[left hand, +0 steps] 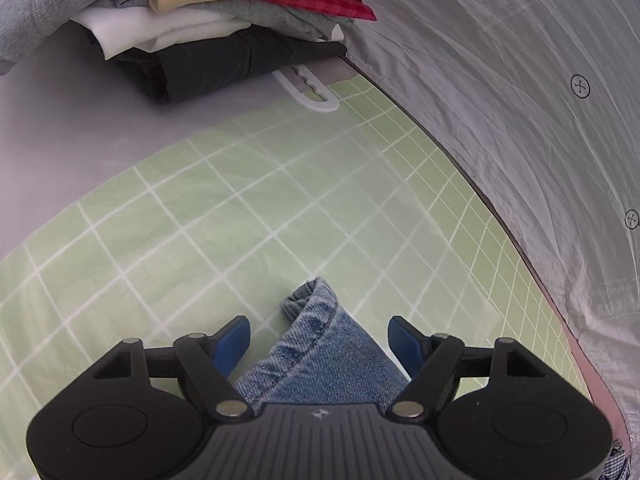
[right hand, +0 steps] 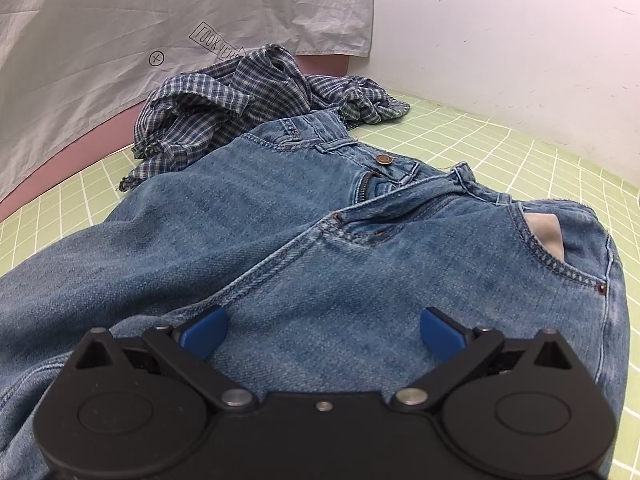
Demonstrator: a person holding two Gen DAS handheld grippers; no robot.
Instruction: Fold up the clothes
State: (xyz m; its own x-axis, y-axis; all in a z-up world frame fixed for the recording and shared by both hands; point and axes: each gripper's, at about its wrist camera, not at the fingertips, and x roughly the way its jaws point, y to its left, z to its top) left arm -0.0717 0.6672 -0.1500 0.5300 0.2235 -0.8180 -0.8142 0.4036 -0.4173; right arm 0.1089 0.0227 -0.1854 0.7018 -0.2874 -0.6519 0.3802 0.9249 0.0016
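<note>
While both the left gripper [left hand: 319, 334] and right gripper [right hand: 323, 330] gape released over the jeans [right hand: 280, 240], folding has barely begun, so next each must pinch denim.

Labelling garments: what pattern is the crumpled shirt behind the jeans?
Blue-and-white check; the shirt shows best in the right wrist view, behind the jeans waistband.

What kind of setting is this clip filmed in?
Probably a staged home-laundry folding station: a green grid mat, a stack of folded clothes at its end, jeans and a crumpled plaid shirt waiting, sheets hung as backdrop.
</note>
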